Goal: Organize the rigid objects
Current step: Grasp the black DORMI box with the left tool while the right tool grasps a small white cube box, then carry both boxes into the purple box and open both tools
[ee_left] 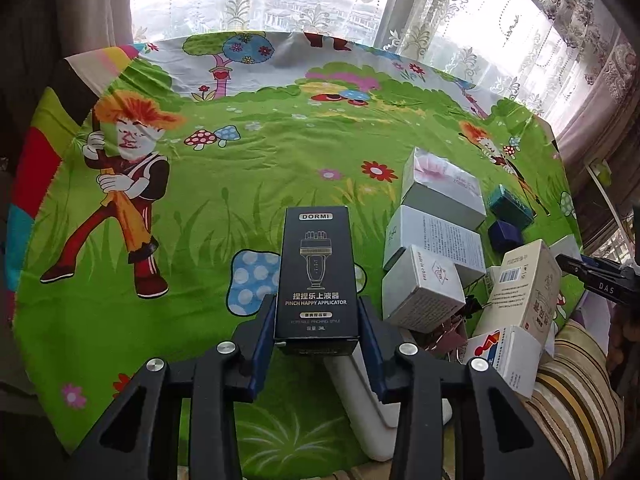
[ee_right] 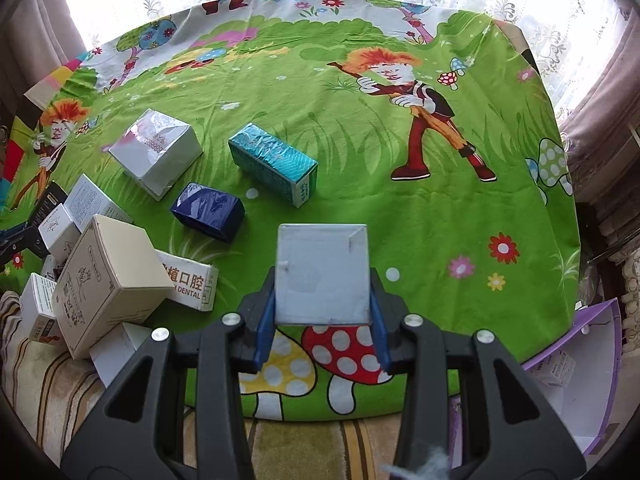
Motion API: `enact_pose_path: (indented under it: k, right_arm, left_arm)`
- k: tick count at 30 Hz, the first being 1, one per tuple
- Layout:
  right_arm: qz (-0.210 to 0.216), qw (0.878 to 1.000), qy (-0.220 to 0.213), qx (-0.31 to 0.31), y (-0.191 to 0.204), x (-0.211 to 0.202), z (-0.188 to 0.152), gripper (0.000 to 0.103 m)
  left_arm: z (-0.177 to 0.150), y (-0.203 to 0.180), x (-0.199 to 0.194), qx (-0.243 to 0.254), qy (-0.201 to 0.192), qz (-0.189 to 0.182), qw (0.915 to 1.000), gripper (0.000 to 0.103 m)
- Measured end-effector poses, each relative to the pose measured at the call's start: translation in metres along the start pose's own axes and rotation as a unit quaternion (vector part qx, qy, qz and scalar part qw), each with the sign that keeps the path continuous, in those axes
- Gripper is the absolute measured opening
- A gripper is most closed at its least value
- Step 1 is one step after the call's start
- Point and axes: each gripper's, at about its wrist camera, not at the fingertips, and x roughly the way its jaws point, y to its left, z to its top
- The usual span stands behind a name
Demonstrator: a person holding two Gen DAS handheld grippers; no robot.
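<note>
My left gripper [ee_left: 318, 320] is shut on a tall black box [ee_left: 316, 268] printed "DORMI Pinch Happy Applicator". Its blue pads press the box's lower sides and hold it upright above the green cartoon tablecloth [ee_left: 224, 200]. In the right wrist view my right gripper [ee_right: 322, 306] is shut on a plain pale grey box [ee_right: 323, 272], with the pads against both of its side faces. Loose on the cloth beyond it lie a teal box [ee_right: 274, 164], a dark blue box [ee_right: 208, 210] and a white box [ee_right: 156, 152].
A heap of white and cream cartons [ee_right: 108, 280] crowds the cloth's near left edge, with a dental box [ee_right: 188, 284] among them. The left view shows the same heap [ee_left: 436, 248] with binder clips [ee_left: 448, 332] and a long white object [ee_left: 360, 392]. A purple bin [ee_right: 580, 380] stands lower right.
</note>
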Motion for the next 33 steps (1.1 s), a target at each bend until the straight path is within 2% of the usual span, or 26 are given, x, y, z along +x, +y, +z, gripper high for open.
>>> enact_pose_path:
  k: [5,9,16,19,23,28,33]
  right_arm:
    - [0.004,1.000,-0.029,-0.003,0.002,-0.027,-0.009,0.044]
    - [0.012,0.999,-0.052,-0.003,0.001,-0.049,-0.021,0.044]
    - [0.017,0.997,-0.077,0.011,-0.017,-0.085,-0.046,0.044]
    - [0.015,0.996,-0.089,0.021,-0.032,-0.102,-0.060,0.044]
    - [0.015,0.994,-0.099,0.041,-0.056,-0.120,-0.080,0.044]
    - [-0.004,0.991,-0.107,0.076,-0.098,-0.135,-0.107,0.044]
    - [-0.034,0.988,-0.099,0.111,-0.138,-0.136,-0.132,0.044]
  left_arm:
    - [-0.003,-0.007,-0.025,-0.012,-0.029,0.006,0.9995,0.040]
    - [-0.007,-0.023,-0.049,-0.022,-0.055,-0.012,0.9982,0.040]
    - [-0.018,-0.078,-0.083,-0.002,-0.081,-0.038,0.9960,0.040]
    - [-0.024,-0.109,-0.095,0.017,-0.087,-0.063,0.9941,0.040]
    - [-0.031,-0.157,-0.101,0.044,-0.078,-0.117,0.9890,0.040]
    - [-0.043,-0.218,-0.095,0.088,-0.052,-0.156,0.9825,0.040]
    - [-0.052,-0.267,-0.083,0.115,-0.013,-0.200,0.9729,0.040]
